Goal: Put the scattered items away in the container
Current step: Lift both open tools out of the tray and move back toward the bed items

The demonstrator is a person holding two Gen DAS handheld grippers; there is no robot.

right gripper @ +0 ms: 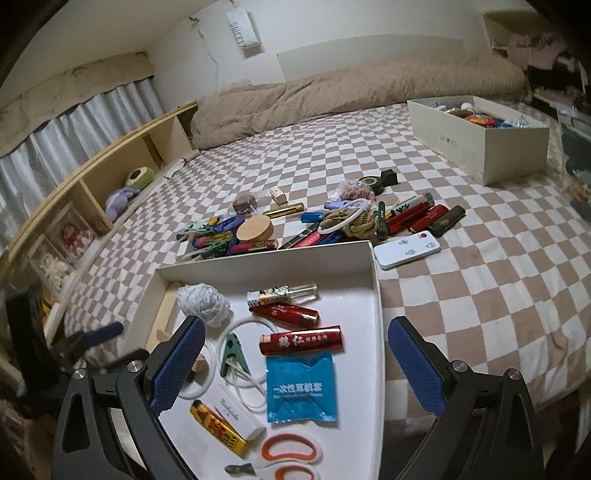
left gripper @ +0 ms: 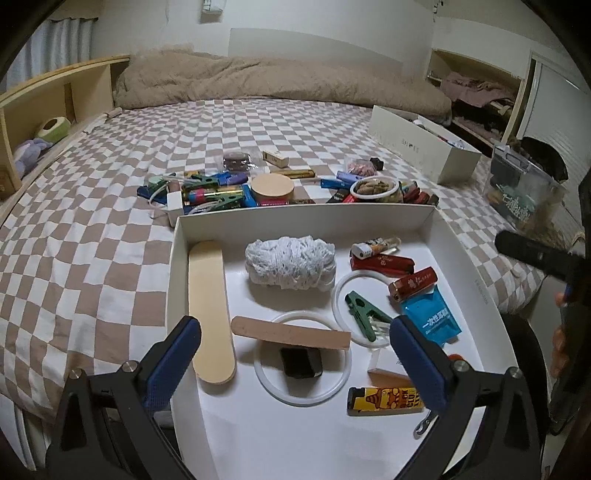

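The left tongs (left gripper: 295, 354) are standing wide open with nothing between the blue pads, hovering over the near half of the white container (left gripper: 476, 291); the right tongs (right gripper: 295, 354) are likewise spread apart and empty, hanging over the container's right wall (right gripper: 378, 332). The container is resting on a bed covered by a tan-and-white checkered sheet (left gripper: 92, 229), with a beige duvet (left gripper: 258, 81) bunched along the far wall and a wooden shelf unit (left gripper: 55, 88) running down the left side. Already lying inside are a white yarn bundle (left gripper: 290, 264), a wide wooden stick (left gripper: 210, 310), a green clothespin (left gripper: 364, 314), a red lighter with gold characters (right gripper: 301, 339), a blue sachet (right gripper: 301, 387) printed with white Chinese text, and a yellow lighter (left gripper: 384, 400) reading "DUCK CLUB". The scattered pile (right gripper: 295, 225) is sitting just beyond the container's far wall, and a white remote (right gripper: 406, 249) is lying just beside the far right corner. Open sheet is showing to the right of the container. A tall white box (right gripper: 480, 147), filled with items, is standing well apart at the far right. A wall tag (right gripper: 242, 27) is reading "SWEET".
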